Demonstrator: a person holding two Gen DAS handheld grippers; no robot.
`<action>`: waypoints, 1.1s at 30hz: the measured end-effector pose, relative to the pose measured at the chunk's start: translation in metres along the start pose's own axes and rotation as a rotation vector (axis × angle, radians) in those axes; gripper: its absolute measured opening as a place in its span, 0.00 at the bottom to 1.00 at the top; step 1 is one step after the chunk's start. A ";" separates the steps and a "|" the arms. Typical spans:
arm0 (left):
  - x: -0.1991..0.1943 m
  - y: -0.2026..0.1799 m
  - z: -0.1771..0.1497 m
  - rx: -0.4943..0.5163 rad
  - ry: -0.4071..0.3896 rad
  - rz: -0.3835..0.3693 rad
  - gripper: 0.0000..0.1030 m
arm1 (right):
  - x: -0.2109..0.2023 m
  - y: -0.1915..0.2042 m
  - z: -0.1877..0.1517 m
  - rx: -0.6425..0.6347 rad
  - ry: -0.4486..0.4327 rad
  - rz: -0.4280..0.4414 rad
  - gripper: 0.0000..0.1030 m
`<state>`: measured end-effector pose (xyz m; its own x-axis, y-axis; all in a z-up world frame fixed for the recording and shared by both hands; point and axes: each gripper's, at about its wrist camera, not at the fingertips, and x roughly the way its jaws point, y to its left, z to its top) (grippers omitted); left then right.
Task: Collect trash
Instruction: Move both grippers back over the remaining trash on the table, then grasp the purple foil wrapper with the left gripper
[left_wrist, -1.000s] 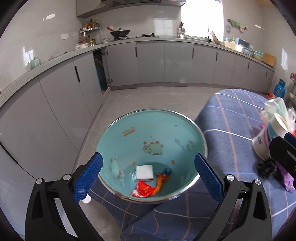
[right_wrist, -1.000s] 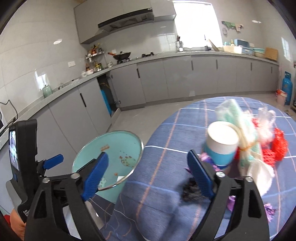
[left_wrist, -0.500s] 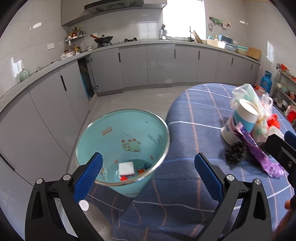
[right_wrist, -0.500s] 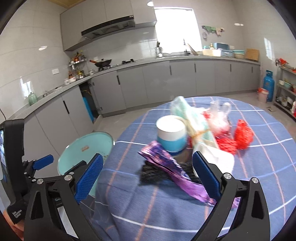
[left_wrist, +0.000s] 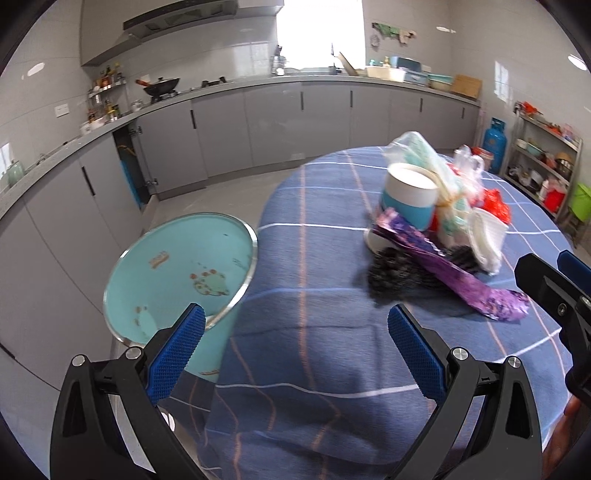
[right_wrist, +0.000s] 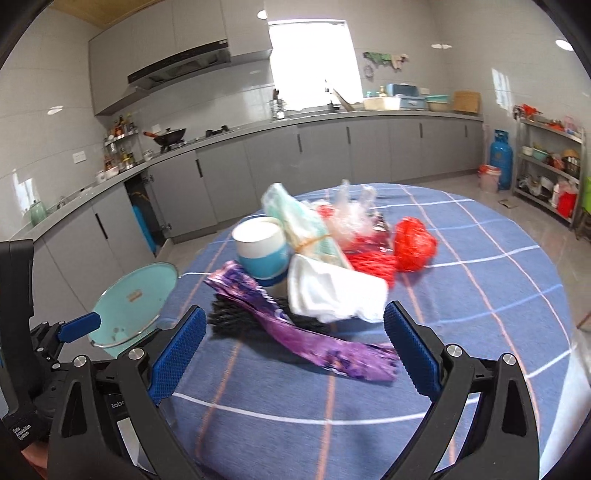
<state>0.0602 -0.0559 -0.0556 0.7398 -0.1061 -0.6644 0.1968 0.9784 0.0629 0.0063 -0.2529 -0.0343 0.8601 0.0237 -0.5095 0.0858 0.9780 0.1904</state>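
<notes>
Blue ribbed pads lined both claws; the right gripper (right_wrist: 291, 350) stood spread about as wide as it went, its jaws having just been opening, with nothing pinched and nothing touched; the purple foil wrapper (right_wrist: 295, 325) and the black mesh scrap (right_wrist: 240, 317) lay on the cloth beyond the gap between its fingers. The left gripper (left_wrist: 295, 354) was likewise spread wide and empty, hanging over the near left part of the blue checked tablecloth (left_wrist: 314, 258). The trash sat heaped toward the far middle of the table: a white and blue paper cup (right_wrist: 262, 251), a pale green plastic bag (right_wrist: 299, 225) leaning on it, crumpled white paper (right_wrist: 332, 291) in front, clear plastic (right_wrist: 351, 214) behind, and red netting (right_wrist: 410, 247) to the right. The teal bin (left_wrist: 177, 269) stood on the floor just left of the table edge.

A second earlier the left claw had looked straight down into the bin, where a white block and red and orange scraps lay; since then its view had swung right onto the table and the heap; the right claw had also come nearer the heap, which had drawn in toward the middle of its view.
</notes>
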 end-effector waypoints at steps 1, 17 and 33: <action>0.000 -0.004 0.000 0.005 0.003 -0.005 0.95 | -0.001 -0.003 0.000 0.005 0.002 -0.006 0.92; 0.017 -0.025 -0.010 0.011 0.059 -0.046 0.95 | 0.008 -0.037 -0.008 0.056 0.063 -0.093 0.79; 0.040 -0.061 0.038 -0.037 0.025 -0.196 0.71 | 0.022 -0.082 0.014 0.084 0.089 -0.162 0.77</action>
<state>0.1028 -0.1264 -0.0579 0.6735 -0.2915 -0.6793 0.3118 0.9452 -0.0964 0.0249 -0.3352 -0.0494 0.7840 -0.1110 -0.6107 0.2647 0.9497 0.1672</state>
